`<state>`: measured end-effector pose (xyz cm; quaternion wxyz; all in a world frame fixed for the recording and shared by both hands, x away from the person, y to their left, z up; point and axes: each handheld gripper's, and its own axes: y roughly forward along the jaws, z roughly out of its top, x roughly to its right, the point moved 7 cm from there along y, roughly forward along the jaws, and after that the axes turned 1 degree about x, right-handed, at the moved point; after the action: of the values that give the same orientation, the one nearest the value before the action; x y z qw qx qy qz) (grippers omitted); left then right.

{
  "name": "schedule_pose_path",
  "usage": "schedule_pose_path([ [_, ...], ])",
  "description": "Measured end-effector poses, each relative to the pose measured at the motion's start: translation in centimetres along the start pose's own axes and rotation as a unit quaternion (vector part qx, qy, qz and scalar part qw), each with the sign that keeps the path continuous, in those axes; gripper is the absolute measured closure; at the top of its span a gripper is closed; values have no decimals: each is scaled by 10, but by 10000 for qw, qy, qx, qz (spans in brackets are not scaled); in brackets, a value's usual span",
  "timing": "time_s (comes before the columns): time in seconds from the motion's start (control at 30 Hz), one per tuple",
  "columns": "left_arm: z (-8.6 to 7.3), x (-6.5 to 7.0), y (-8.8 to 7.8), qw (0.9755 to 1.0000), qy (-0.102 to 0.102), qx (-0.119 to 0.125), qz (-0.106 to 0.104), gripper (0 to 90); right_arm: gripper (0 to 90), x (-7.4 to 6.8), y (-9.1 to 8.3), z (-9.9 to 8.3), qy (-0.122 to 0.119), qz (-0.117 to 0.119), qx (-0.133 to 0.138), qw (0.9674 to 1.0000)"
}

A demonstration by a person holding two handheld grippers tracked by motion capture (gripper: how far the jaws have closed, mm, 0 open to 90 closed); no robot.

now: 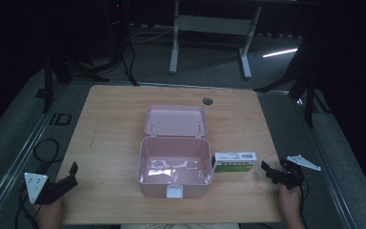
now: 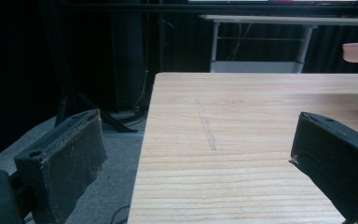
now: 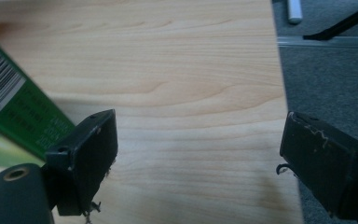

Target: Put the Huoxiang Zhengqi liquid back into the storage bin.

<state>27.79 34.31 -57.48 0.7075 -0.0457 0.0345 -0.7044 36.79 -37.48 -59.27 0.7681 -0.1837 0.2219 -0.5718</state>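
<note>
Tools gape wide and empty — right tool (image 1: 269, 170) near green-and-white carton (image 1: 234, 162), left tool (image 1: 71, 174) at table (image 1: 114, 124) edge.

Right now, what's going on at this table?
A person holds a gripper in each hand at a wooden table. An open pink box sits in the middle, empty, lid back. A green and white carton lies beside it. The right gripper, jaws open, is near the carton; the left gripper waits open at the table's edge.
</note>
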Motion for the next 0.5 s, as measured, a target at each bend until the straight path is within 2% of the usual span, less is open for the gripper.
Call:
schedule_pose_path([
  [0.13,0,2,0,9998,-53,37,-162,31,108,0,2,-1,-89,191,-193,9996],
  [0.2,0,2,0,9998,-58,29,-178,31,108,-3,4,-3,-242,286,-356,9987],
  [0.3,0,3,1,9998,0,-13,-190,31,108,-7,6,-6,-454,438,-563,9964],
  [0.4,0,3,1,9998,8,-26,-205,31,108,-9,6,-5,-474,577,-648,9951],
  [0.43,0,3,1,9997,-20,-19,-225,31,108,-9,5,-5,-500,703,-716,9937],
  [0.5,0,3,1,9997,-37,-18,-236,31,108,-9,6,-6,-613,788,-802,9918],
])
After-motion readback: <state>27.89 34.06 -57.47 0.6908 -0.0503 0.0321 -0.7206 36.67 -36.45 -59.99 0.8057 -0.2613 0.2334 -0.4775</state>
